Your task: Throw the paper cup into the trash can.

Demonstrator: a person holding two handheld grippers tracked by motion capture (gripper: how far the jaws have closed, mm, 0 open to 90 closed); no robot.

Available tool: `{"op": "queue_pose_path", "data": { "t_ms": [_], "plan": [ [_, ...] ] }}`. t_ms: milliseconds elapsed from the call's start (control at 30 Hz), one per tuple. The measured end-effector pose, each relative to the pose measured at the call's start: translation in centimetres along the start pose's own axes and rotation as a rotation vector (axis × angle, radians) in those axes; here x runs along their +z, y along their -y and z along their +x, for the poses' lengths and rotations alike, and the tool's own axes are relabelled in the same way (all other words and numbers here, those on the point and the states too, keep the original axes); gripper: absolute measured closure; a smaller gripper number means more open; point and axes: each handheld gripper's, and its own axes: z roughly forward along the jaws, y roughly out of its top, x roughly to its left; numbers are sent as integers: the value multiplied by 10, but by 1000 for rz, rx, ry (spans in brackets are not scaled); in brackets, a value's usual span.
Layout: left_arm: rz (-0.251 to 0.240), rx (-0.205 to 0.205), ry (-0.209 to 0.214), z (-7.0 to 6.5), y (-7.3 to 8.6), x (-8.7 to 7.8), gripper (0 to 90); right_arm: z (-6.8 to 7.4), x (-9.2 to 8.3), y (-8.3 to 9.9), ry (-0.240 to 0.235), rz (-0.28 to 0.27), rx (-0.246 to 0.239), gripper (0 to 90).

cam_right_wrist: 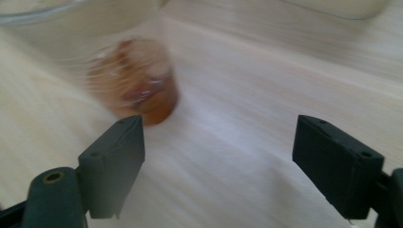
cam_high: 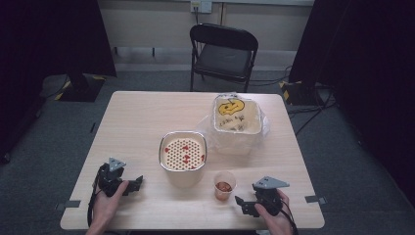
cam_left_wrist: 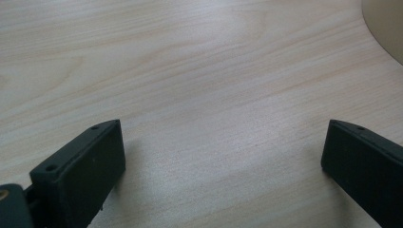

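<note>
Right gripper (cam_right_wrist: 216, 137) jaws wide, empty, near cup (cam_right_wrist: 138, 80) w/ brown stuff

pale wood-grain table (cam_high: 142, 122); cream strainer (cam_high: 182, 152) dotted with holes showing red; clear cup (cam_high: 224, 186) holding amber-red; white tub (cam_high: 237, 120) with yellow doodle; black chair (cam_high: 222, 54).

Dark handwriting on lined container (cam_high: 238, 117), too small to read

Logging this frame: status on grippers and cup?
Left hand-held gripper open, empty. Right hand-held gripper open, beside small cup, not touching. Strainer pot close behind; path clear.
</note>
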Motion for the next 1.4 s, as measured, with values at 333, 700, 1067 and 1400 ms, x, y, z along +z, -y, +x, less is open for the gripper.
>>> {"op": "queue_pose_path", "data": {
  "t_ms": [333,700,1067,1400],
  "plan": [
    [0,0,0,0,0,0,3,22,9,-16,-85,-37,-44,202],
    [-1,1,-1,0,0,0,3,33,35,-33,-137,-65,-60,275],
    [0,1,-1,0,0,0,3,35,43,-31,-125,-87,-94,370],
    [0,1,-1,0,0,0,3,32,35,-39,-118,-143,-84,439]
  ]
}}
